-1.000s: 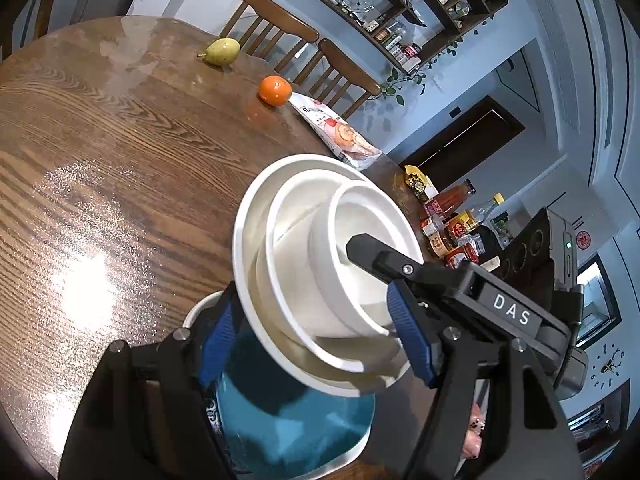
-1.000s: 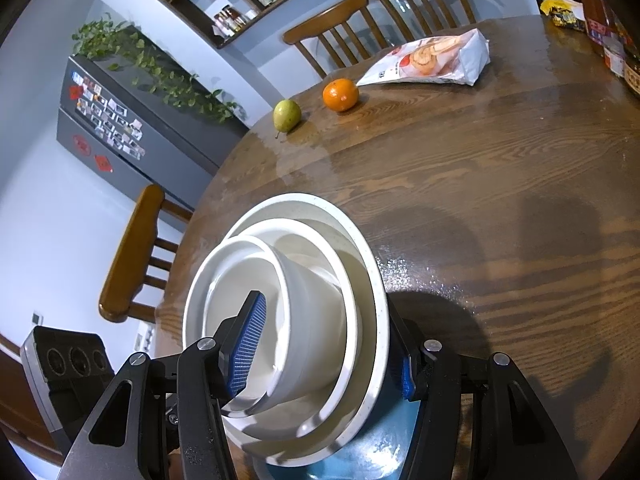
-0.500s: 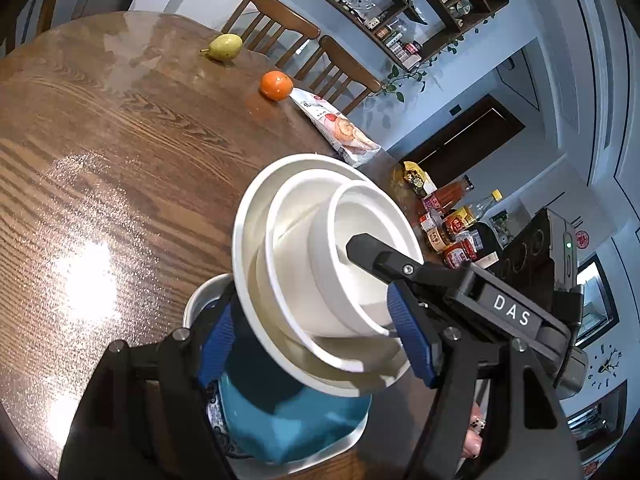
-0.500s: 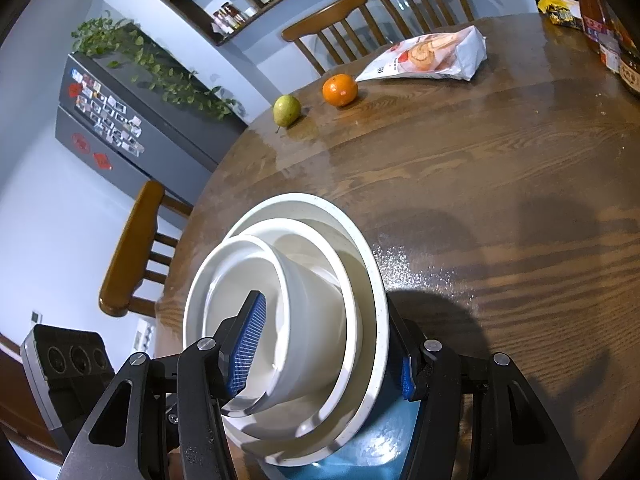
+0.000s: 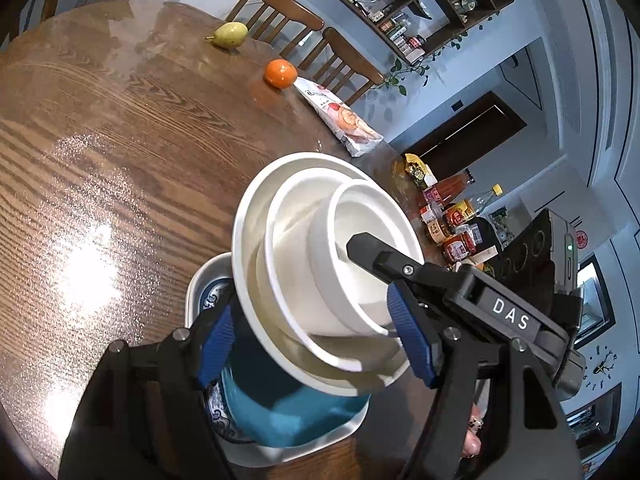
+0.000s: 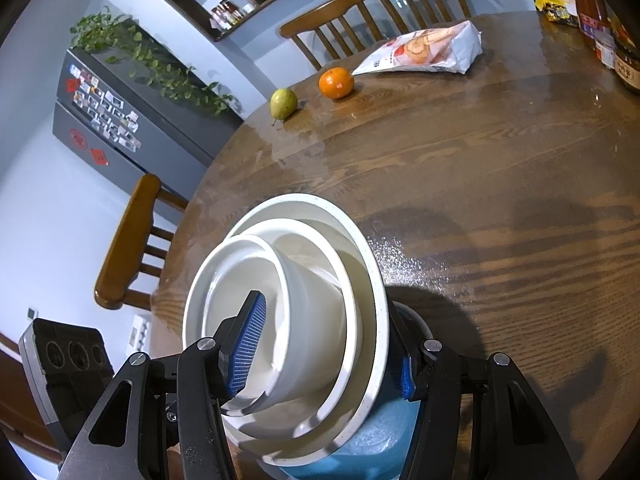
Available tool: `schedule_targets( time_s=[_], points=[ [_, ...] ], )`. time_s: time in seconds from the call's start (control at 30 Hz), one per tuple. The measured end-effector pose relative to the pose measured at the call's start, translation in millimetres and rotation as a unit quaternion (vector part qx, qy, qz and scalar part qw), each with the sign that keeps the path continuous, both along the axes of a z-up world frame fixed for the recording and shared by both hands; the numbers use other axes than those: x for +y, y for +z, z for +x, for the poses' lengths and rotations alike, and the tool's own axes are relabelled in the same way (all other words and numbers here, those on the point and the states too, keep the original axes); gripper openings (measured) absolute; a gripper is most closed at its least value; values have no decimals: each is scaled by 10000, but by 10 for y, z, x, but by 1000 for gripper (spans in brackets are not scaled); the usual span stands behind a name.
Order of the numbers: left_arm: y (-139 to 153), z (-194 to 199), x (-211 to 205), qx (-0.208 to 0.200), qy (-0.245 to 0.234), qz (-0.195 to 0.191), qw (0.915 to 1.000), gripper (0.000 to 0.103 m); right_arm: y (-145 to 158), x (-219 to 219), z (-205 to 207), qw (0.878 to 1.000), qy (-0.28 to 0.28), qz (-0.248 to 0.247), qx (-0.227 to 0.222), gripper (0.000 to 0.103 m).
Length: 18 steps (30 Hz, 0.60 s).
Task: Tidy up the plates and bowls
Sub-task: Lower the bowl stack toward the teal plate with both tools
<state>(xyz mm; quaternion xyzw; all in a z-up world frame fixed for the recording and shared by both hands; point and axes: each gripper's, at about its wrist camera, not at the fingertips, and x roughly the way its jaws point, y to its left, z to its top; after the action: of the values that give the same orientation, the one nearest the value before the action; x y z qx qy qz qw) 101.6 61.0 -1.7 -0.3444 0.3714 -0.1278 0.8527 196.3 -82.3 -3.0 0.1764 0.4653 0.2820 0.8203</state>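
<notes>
Three nested white bowls (image 5: 288,240) sit tilted inside a teal bowl (image 5: 280,412), above a white plate with a blue pattern (image 5: 204,280) on the wooden table (image 5: 100,140). I cannot tell whether the teal bowl touches the plate. My left gripper (image 5: 312,340) is shut across the stack, one pad on the teal bowl's outside, the other at the white rims. My right gripper (image 6: 326,360) grips the same white bowls (image 6: 320,300). One pad is inside the smallest bowl, the other outside the teal bowl (image 6: 380,440). Its inner finger (image 5: 400,268) shows in the left wrist view.
At the table's far side lie a pear (image 5: 229,35), an orange (image 5: 281,73) and a snack bag (image 5: 344,120). Jars and bottles (image 5: 452,216) crowd the right edge. Wooden chairs (image 5: 288,20) ring the table, one (image 6: 128,240) close on the left.
In the left wrist view more of the patterned plate shows beneath the teal bowl than a second ago. The right wrist view is almost unchanged, and both grips hold as before.
</notes>
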Motion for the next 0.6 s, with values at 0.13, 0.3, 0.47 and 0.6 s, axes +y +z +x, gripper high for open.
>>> schedule_targets(
  time_s=[0.13, 0.3, 0.47, 0.6],
  points=[
    [5, -43, -12, -54, -17, 30, 10000, 71, -6, -7, -3, 10000, -9, 6, -10, 58],
    [5, -67, -17, -78, -45, 13, 10000, 71, -7, -33, -35, 10000, -9, -28, -77, 58],
    [-1, -90, -21, -77, -58, 26, 10000, 71, -14, -40, -47, 10000, -15, -53, -76, 58],
    [-6, -105, -26, -92, -77, 30, 9999, 71, -6, -40, -56, 9999, -25, -63, -88, 58]
  ],
)
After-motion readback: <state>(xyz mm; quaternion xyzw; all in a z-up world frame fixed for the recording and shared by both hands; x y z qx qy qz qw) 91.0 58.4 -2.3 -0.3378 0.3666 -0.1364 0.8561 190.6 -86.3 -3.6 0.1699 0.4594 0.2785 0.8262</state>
